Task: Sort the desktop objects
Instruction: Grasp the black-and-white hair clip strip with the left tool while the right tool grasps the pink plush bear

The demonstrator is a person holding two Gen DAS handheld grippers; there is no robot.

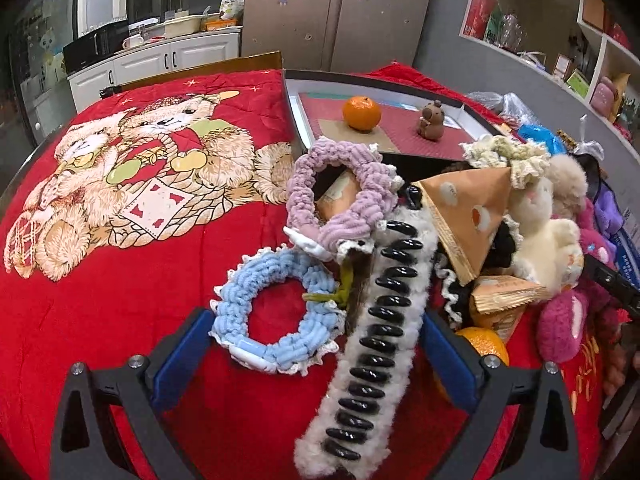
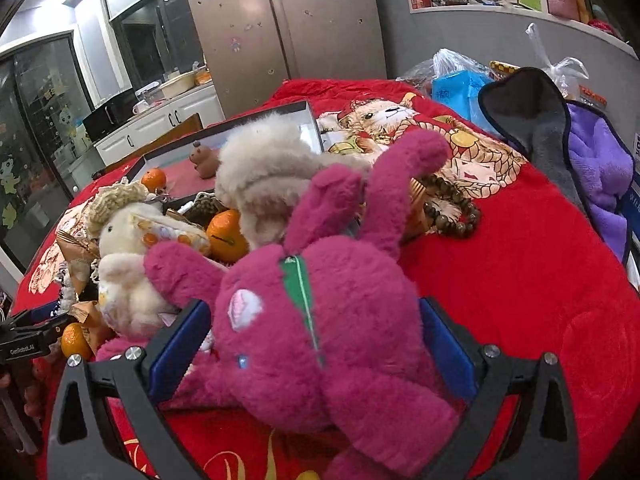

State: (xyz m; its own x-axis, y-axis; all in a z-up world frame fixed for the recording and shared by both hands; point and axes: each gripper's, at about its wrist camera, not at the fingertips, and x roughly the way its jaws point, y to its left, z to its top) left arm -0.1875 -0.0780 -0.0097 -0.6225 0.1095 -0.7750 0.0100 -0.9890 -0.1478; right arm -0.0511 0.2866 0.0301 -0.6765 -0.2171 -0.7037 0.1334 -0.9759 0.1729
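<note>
Magenta plush rabbit toy (image 2: pixel 320 300) sits between the wide right tongs (image 2: pixel 316 344), ungripped; next comes squeezing, while left tongs (image 1: pixel 316 356), also wide, straddle the fuzzy black-toothed hair clip (image 1: pixel 372 344) toward twelve o'clock.

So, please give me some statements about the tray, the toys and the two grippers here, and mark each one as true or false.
1. An orange sits in the tray. True.
2. The brown figurine lies outside the tray. False: it stands inside, beside the orange.
3. The right gripper has the magenta plush between its fingers. True.
4. The blue scrunchie hangs on the purple scrunchie. False: it lies on the red cloth, nearer the left gripper.
5. The left gripper is shut. False: open.
</note>
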